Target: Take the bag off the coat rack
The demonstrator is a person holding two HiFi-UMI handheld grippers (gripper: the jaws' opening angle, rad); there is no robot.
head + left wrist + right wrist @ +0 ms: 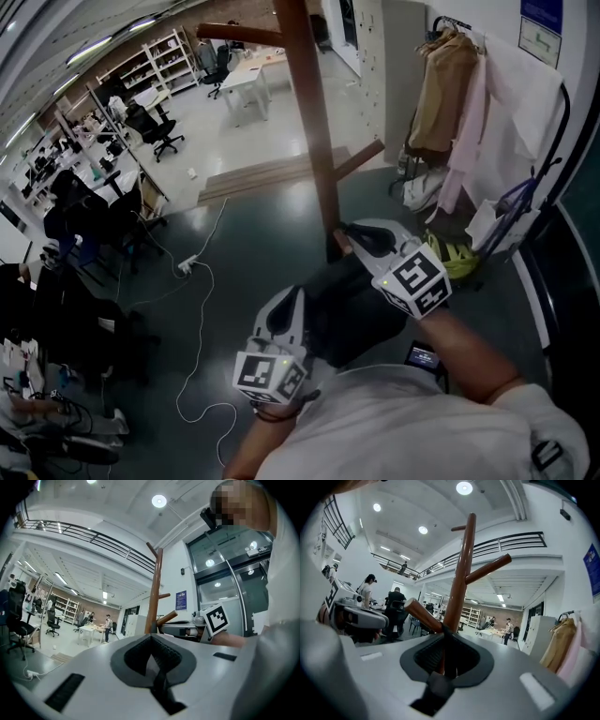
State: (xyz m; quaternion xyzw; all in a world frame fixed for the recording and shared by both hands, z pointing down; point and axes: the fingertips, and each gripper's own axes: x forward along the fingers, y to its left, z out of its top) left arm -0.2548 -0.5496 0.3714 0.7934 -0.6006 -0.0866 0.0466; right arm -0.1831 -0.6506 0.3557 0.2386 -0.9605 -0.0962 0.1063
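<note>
Right gripper view shows the right gripper (pixel 444 641) clamped on a dark strap (pixel 450 654) looped over a peg (pixel 423 614) jutting toward 10 o'clock from the coat rack (pixel 461 564), so unhooking remains. The left gripper (pixel 151 639) has jaws together on nothing visible (idle, I judge); the bag (pixel 349 319), seemingly the dark mass between both grippers, is largely hidden.

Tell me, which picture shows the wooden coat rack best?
The right gripper view: the coat rack stands close and central, its pole and three pegs clear. The head view looks down along its pole, with the top cut off. The left gripper view shows it smaller and farther off.
</note>
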